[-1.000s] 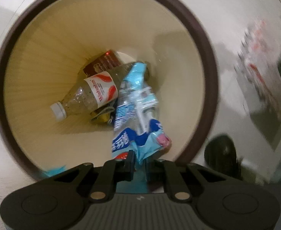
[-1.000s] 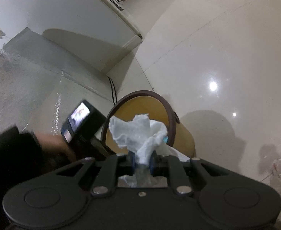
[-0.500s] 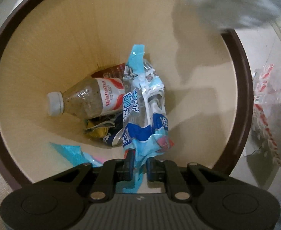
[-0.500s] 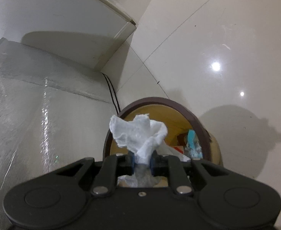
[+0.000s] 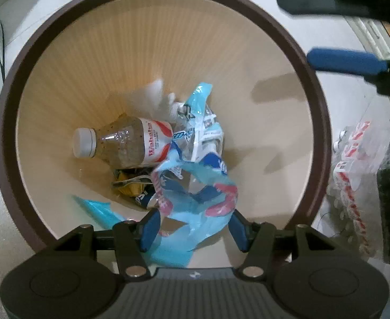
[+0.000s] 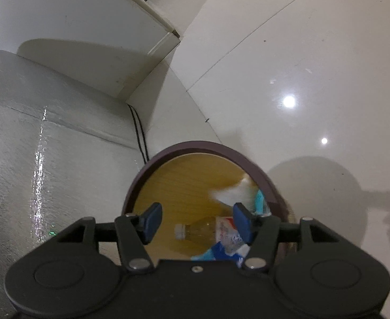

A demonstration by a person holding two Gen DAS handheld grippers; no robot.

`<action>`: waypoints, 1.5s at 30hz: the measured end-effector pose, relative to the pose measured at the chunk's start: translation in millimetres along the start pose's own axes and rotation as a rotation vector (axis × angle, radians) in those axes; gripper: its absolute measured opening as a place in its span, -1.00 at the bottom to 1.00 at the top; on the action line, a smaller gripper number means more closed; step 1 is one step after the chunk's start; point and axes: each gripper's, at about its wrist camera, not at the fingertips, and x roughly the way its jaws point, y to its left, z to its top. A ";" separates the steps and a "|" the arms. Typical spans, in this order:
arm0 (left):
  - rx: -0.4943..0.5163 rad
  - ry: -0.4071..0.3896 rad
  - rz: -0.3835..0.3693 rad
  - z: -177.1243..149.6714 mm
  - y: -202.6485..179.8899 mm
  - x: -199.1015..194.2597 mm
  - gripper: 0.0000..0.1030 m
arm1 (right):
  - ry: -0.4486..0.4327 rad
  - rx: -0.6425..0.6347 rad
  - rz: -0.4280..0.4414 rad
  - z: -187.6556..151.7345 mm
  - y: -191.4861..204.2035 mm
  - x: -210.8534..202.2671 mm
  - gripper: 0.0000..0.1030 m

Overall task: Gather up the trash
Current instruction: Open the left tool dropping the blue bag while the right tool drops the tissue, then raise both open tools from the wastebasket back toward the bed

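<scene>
In the left wrist view, the left gripper (image 5: 192,228) hangs over the trash bin (image 5: 325,159), and its jaws, pinched on the blue wrapper (image 5: 195,183) half a second ago, are now opening. The wrapper is still between the blue pads (image 5: 149,230) but no longer pressed; it sags loosely down into the bin, over the plastic bottle (image 5: 123,146) and the crumpled packets at the bottom. That drop looks as good as made. A blurred white tissue (image 5: 159,98) is falling along the far inner wall (it hung from the other gripper a moment ago), and the right gripper (image 5: 335,24) shows at the upper right, over the rim, its fingers apart with nothing between them. Outside the bin, at the right edge, a clear plastic bag (image 5: 354,164) with red print lies on the floor, probably the next thing to collect.

In the right wrist view, the right gripper (image 6: 195,222) is also opening, its jaws empty. The tissue (image 6: 234,191) is below and beyond its right pad, inside the bin (image 6: 195,146), clear of the fingers. Both pieces now count as binned.
</scene>
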 end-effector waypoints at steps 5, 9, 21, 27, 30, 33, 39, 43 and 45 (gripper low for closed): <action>-0.031 -0.032 0.010 -2.1 -0.9 -10.9 0.30 | 0.017 -0.035 -0.033 -4.8 -3.2 -5.6 0.17; -0.098 -0.073 0.031 -5.0 -7.4 -21.2 0.54 | 0.040 -0.076 -0.053 -12.3 -2.3 -14.6 0.21; -0.177 -0.185 0.047 -32.1 -40.1 -75.6 0.98 | 0.010 -0.233 -0.090 -31.7 14.9 -77.1 0.68; -0.234 -0.258 0.094 -52.0 -49.0 -105.1 1.00 | -0.028 -0.295 -0.113 -41.2 20.2 -110.9 1.00; -0.270 -0.299 0.127 -64.2 -53.9 -120.5 1.00 | -0.054 -0.319 -0.130 -44.7 20.3 -128.0 1.00; -0.311 -0.323 0.148 -75.9 -57.7 -131.6 1.00 | -0.077 -0.349 -0.147 -47.3 21.1 -142.4 1.00; -0.378 -0.387 0.171 -100.1 -66.4 -160.0 1.00 | -0.090 -0.405 -0.172 -58.1 23.9 -163.6 1.00; -0.416 -0.442 0.168 -120.1 -73.4 -182.0 1.00 | -0.101 -0.439 -0.192 -66.0 25.5 -176.4 1.00; -0.439 -0.471 0.169 -131.1 -78.2 -191.9 1.00 | -0.106 -0.459 -0.198 -71.0 25.8 -182.3 1.00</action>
